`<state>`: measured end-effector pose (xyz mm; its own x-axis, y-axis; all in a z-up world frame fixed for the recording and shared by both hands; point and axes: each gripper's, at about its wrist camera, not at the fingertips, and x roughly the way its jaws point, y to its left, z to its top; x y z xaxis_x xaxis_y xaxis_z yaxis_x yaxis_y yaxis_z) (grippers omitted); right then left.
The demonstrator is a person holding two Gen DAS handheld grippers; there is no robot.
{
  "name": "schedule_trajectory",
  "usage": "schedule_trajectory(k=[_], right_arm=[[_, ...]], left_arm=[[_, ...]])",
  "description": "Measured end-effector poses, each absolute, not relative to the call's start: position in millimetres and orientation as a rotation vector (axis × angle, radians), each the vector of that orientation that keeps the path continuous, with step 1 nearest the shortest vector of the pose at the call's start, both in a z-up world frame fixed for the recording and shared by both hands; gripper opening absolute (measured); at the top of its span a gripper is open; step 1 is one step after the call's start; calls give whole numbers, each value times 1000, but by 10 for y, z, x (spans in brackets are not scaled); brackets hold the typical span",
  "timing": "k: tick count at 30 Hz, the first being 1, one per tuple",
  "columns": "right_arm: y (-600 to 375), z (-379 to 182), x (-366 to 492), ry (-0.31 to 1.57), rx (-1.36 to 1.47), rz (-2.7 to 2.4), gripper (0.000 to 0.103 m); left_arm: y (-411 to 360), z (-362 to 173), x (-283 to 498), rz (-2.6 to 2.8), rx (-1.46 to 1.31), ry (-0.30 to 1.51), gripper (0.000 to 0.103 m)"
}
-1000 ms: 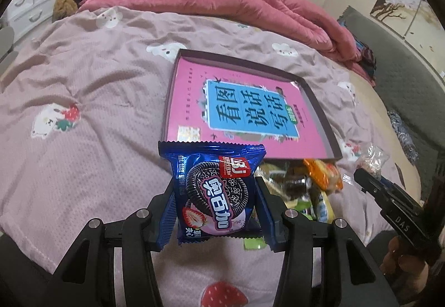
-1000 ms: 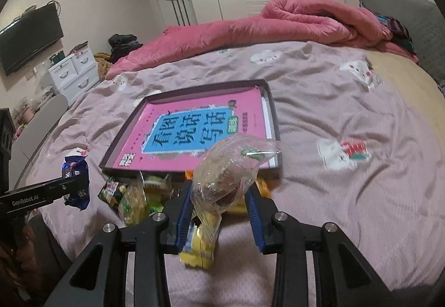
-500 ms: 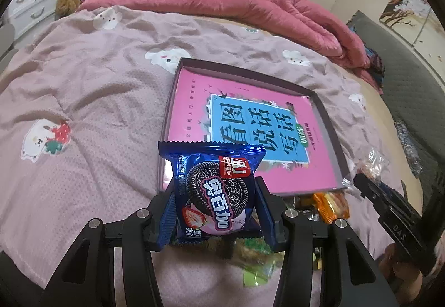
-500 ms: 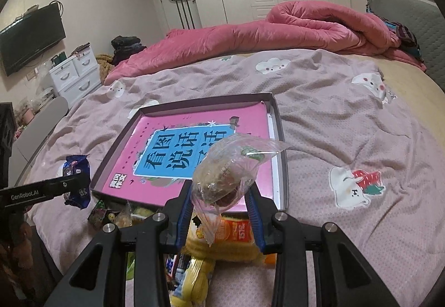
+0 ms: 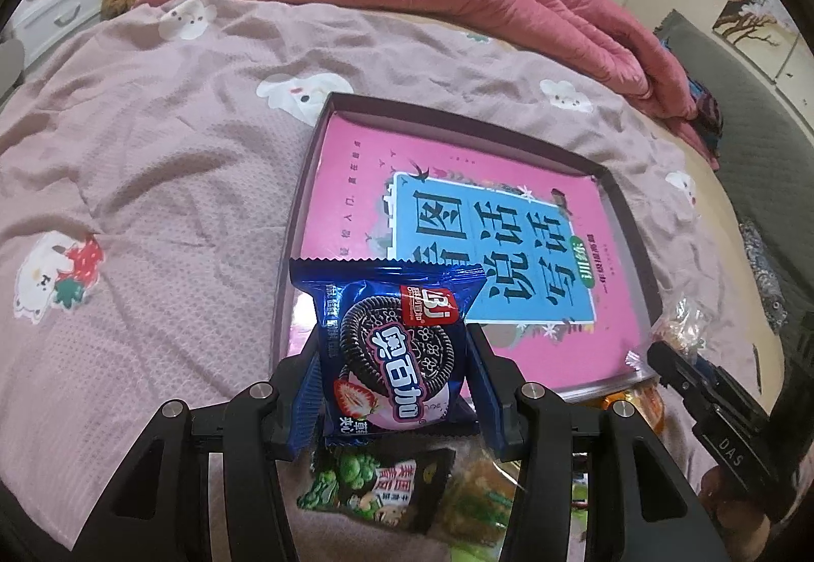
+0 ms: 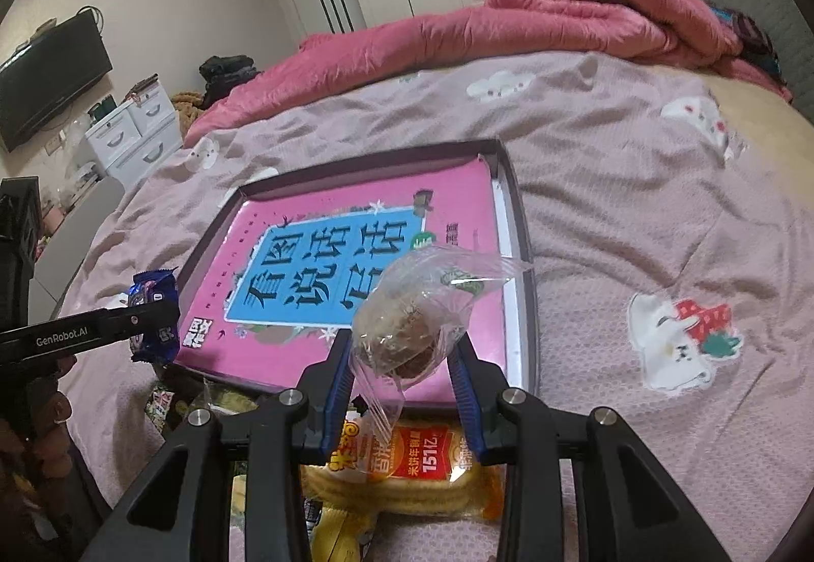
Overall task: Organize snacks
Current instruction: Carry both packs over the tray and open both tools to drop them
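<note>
My left gripper (image 5: 394,379) is shut on a blue cookie packet (image 5: 394,348), held upright over the near left corner of the dark tray (image 5: 300,216). A pink book (image 5: 458,226) fills the tray's floor. My right gripper (image 6: 402,368) is shut on a clear bag with a brown pastry (image 6: 407,323), above the tray's (image 6: 519,226) near right corner. From the right wrist view the left gripper (image 6: 152,323) with its blue packet (image 6: 155,302) shows at the left; in the left wrist view the right gripper's finger (image 5: 712,414) shows at the right.
Loose snacks lie on the bed in front of the tray: a green pea packet (image 5: 381,485), a rice cracker pack (image 6: 407,465), a yellow packet (image 6: 341,536). A pink quilt (image 6: 534,18) is heaped at the far side. Drawers (image 6: 132,140) and a TV (image 6: 51,79) stand left.
Both grippers have moved forward and a little down toward the tray with their snacks still held; the tray looms larger and the loose snack pile now sits under the fingers.
</note>
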<state>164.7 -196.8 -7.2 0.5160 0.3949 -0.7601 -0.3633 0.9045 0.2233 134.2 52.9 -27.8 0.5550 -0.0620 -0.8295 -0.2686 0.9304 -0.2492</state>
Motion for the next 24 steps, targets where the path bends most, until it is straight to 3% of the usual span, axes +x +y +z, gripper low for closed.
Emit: schedule_trajectory(k=[19, 24], right_arm=[[-1931, -211, 1707, 962, 13, 439, 39], [-1965, -185, 1679, 958, 21, 435, 45]], left_arm=[[457, -493, 1554, 131, -341, 1029, 52], [466, -515, 1565, 128, -347, 1033, 52]])
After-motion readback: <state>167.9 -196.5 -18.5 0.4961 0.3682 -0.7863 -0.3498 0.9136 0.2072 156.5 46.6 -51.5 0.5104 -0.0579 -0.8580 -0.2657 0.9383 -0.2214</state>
